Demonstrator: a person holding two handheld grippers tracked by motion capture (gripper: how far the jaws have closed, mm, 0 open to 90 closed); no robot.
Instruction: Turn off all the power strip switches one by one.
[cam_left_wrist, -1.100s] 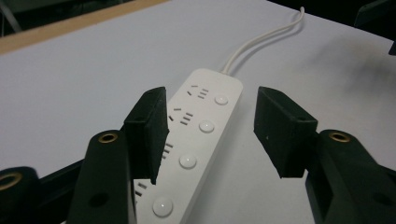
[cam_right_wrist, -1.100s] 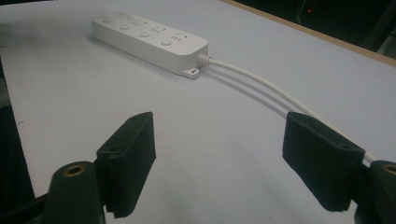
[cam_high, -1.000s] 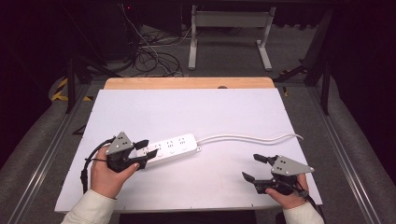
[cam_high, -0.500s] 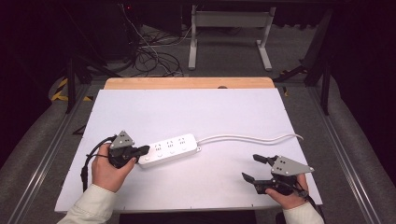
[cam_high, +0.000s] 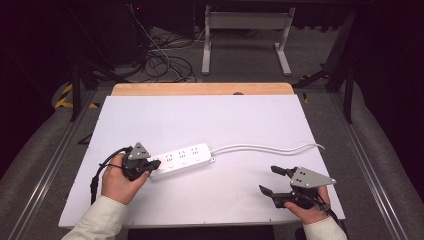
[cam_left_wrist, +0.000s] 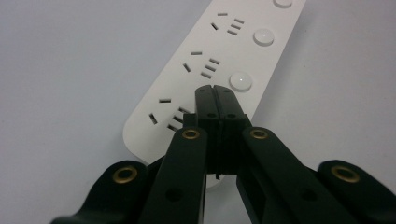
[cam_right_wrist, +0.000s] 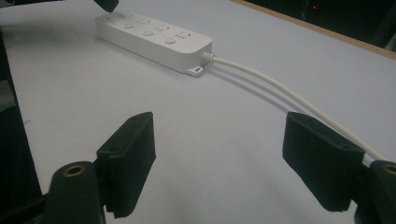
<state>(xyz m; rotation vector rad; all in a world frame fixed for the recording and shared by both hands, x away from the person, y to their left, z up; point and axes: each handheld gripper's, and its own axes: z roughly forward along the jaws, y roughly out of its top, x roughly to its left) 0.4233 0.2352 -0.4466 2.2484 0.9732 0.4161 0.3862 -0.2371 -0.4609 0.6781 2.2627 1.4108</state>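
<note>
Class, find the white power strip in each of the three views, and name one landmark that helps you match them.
High view: power strip, left of centre on the table.
Left gripper view: upper centre, under the shut left gripper.
Right gripper view: upper left.
Shared landmark: its round buttons.

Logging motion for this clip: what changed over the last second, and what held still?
The left gripper closed its jaws, which were apart a second ago, and brought its shut tip down over the near end of the power strip, beside a round button. The strip, its cord and the open right gripper stayed put.
</note>
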